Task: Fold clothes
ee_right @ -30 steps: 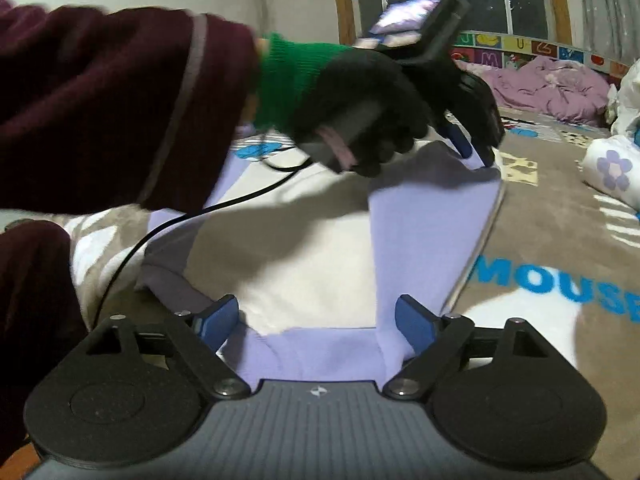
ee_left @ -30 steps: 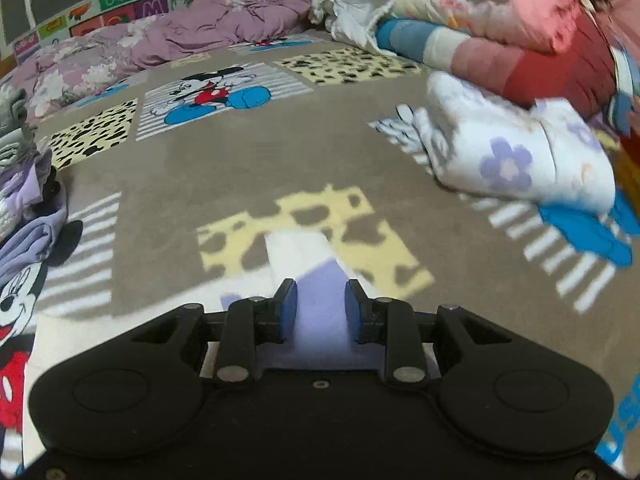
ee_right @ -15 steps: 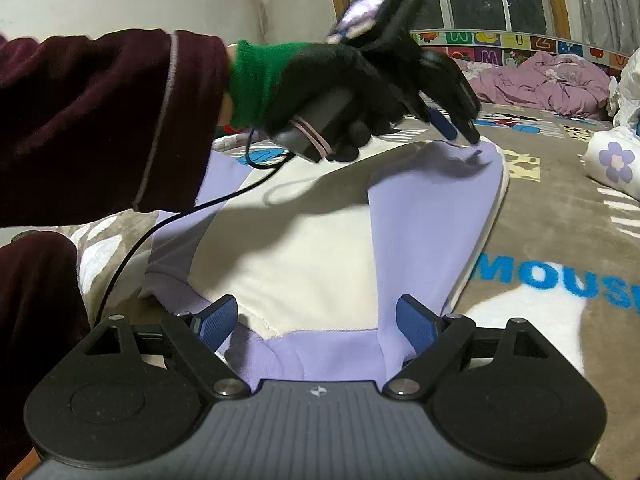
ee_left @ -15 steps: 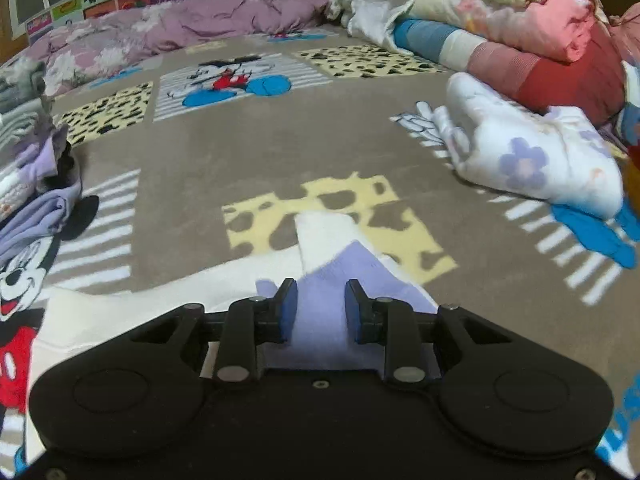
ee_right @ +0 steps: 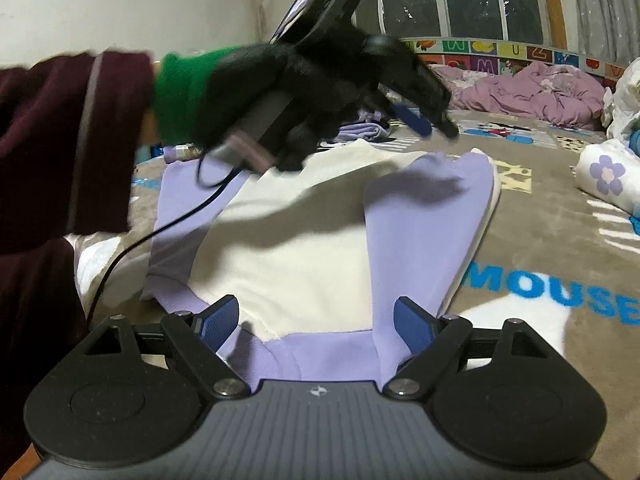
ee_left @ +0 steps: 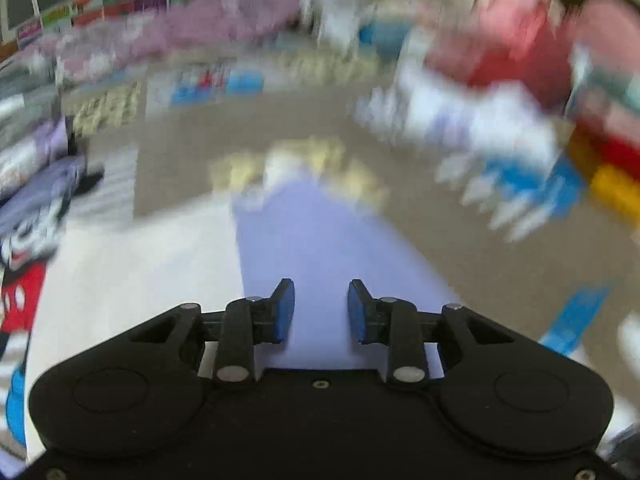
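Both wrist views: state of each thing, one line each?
Left hand-held gripper: open, raised above the shirt, holding nothing.
Right hand-held gripper: open wide, low over the shirt's collar end.
Shirt: flat on the blanket, right sleeve folded in over the cream body.
Blanket: spread out flat.
Flowered bundle: rolled up, apart from the shirt.

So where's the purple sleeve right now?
In the right wrist view, the sleeve lies folded over the cream shirt's right side, beside the blue MOUSE lettering.

Soft matt lilac-and-cream cloth garment (ee_right: 328, 240), fuzzy printed blanket (ee_right: 540, 248), matt black plastic right gripper (ee_right: 316, 320), knit glove (ee_right: 280, 84)
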A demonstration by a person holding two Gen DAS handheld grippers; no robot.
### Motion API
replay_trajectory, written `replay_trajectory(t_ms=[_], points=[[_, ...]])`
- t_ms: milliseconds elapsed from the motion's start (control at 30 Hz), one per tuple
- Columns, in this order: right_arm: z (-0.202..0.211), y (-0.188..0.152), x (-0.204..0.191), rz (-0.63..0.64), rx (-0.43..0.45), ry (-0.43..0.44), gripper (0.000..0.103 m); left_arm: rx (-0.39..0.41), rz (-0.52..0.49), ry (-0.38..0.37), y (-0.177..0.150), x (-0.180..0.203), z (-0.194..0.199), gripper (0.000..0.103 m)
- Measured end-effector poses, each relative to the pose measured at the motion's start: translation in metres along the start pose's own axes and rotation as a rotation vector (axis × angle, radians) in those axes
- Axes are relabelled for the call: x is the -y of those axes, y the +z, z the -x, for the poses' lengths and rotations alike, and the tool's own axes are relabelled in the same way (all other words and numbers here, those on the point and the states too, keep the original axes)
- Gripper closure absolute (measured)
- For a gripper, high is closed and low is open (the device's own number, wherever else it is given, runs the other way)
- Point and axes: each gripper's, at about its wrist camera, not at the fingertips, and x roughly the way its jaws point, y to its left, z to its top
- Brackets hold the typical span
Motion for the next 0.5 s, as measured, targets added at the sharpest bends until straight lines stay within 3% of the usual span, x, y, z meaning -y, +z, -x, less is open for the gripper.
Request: replay_trajectory(t_ms=[200, 333, 500], points=[[0.003, -0.004, -0.006, 0.023, -0.001, -0.012, 0.019, 0.12, 0.092, -0.019, -0.016, 0.0, 0.032, 0.074], [0.004, -0.004, -0.003, 0.022, -0.003, -0.008, 0.019, 0.058, 0.018, -0.005, -0.025, 0.01, 0.02, 0.068], [0.004, -0.005, -0.002, 0.015, -0.003, 0.0, 0.018, 0.094, 0.09, 0.011, 0.006, -0.006, 0.015, 0.068]])
